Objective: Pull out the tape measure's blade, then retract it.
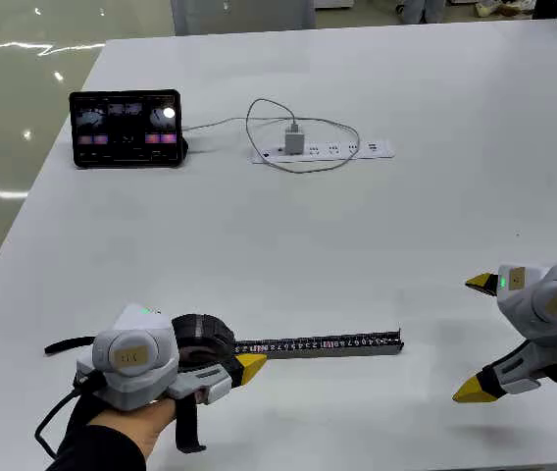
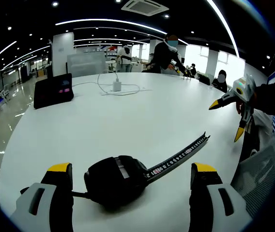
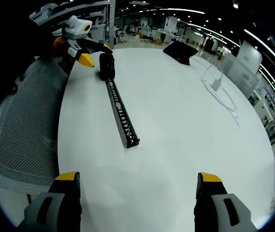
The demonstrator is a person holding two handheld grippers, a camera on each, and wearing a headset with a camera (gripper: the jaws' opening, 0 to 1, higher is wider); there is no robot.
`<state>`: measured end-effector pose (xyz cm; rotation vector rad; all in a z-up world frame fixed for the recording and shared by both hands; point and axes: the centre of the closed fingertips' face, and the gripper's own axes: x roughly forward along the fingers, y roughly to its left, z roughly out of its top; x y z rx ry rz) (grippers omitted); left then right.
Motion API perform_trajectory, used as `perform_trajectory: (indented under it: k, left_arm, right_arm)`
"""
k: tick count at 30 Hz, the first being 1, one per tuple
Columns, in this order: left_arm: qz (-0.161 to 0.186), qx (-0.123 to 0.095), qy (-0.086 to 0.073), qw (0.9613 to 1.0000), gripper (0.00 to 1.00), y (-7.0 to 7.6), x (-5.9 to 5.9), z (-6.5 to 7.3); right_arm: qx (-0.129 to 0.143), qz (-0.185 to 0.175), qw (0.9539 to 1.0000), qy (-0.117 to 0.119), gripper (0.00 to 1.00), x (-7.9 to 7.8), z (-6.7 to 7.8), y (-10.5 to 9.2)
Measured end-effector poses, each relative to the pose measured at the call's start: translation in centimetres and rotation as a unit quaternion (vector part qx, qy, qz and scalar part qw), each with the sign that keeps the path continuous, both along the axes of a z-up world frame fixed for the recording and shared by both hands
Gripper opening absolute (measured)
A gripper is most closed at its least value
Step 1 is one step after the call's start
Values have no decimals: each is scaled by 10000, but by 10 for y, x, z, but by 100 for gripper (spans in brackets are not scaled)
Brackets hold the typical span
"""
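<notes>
A black tape measure (image 1: 203,340) lies on the white table (image 1: 357,245) with its blade (image 1: 328,343) pulled out to the right and resting flat. My left gripper (image 1: 234,346) is open around the case. In the left gripper view the case (image 2: 118,181) sits between the wide-apart jaws of my left gripper (image 2: 131,167) without touching either, and the blade (image 2: 181,155) runs out to the right. My right gripper (image 1: 479,337) hovers open to the right of the blade tip, with nothing between its fingers. In the right gripper view, my right gripper (image 3: 139,176) faces the blade end (image 3: 130,137).
A tablet (image 1: 126,128) stands at the back left, with a power strip (image 1: 323,150), charger and looped cable beside it. A grey mesh chair (image 3: 21,135) stands at the table's near edge. Several people stand beyond the far side (image 2: 164,53).
</notes>
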<state>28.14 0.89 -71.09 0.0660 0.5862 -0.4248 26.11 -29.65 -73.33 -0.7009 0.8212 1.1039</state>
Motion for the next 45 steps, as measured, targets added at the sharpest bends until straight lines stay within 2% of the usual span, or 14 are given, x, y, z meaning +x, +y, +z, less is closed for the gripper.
perform_trajectory:
  k: [6, 9, 18, 19, 21, 23, 25, 27, 29, 32, 35, 38, 41, 45]
  left_arm:
    - [435, -171, -199, 9987, 99, 8, 8, -5]
    - [665, -216, -209, 9973, 99, 13, 11, -11]
    - [859, -68, -397, 9955, 99, 18, 21, -14]
    - [852, -53, -390, 9956, 99, 16, 23, -14]
    - [777, -220, -211, 9965, 99, 7, 25, -16]
    - [764, -225, -283, 9964, 99, 0, 32, -7]
    - [795, -329, -446, 9953, 99, -5, 39, 3]
    - [990, -493, -432, 9929, 99, -4, 42, 5]
    - [1055, -467, -373, 9926, 99, -1, 41, -3]
    - [1043, -248, -388, 9935, 99, 6, 35, -11]
    - [1125, -253, -391, 9926, 99, 12, 31, -16]
    - [876, -181, -550, 9945, 99, 7, 29, -16]
    - [918, -180, -549, 9941, 99, 9, 28, -16]
    - [804, -75, -573, 9951, 99, 3, 21, -22]
  right_arm:
    - [-60, 228, 9997, -4, 99, 7, 0, 12]
    - [-84, 373, 9993, 8, 99, 11, 0, 18]
    - [-59, 719, 9974, 2, 99, 20, -8, 34]
    - [-86, 770, 9970, 22, 99, 20, -11, 37]
    - [-105, 874, 9961, 31, 96, 20, -13, 40]
    - [-140, 947, 9954, 63, 96, 21, -17, 43]
    - [-204, 969, 9950, 132, 96, 22, -21, 44]
    - [-236, 1011, 9944, 171, 95, 23, -24, 46]
    - [-265, 1025, 9941, 216, 94, 23, -26, 49]
    - [-259, 1040, 9939, 244, 91, 23, -28, 52]
    - [-284, 1076, 9934, 263, 86, 22, -32, 54]
    - [-274, 1092, 9931, 323, 81, 21, -35, 56]
    - [-264, 1125, 9927, 331, 76, 20, -35, 58]
    - [-286, 1148, 9922, 402, 71, 18, -39, 60]
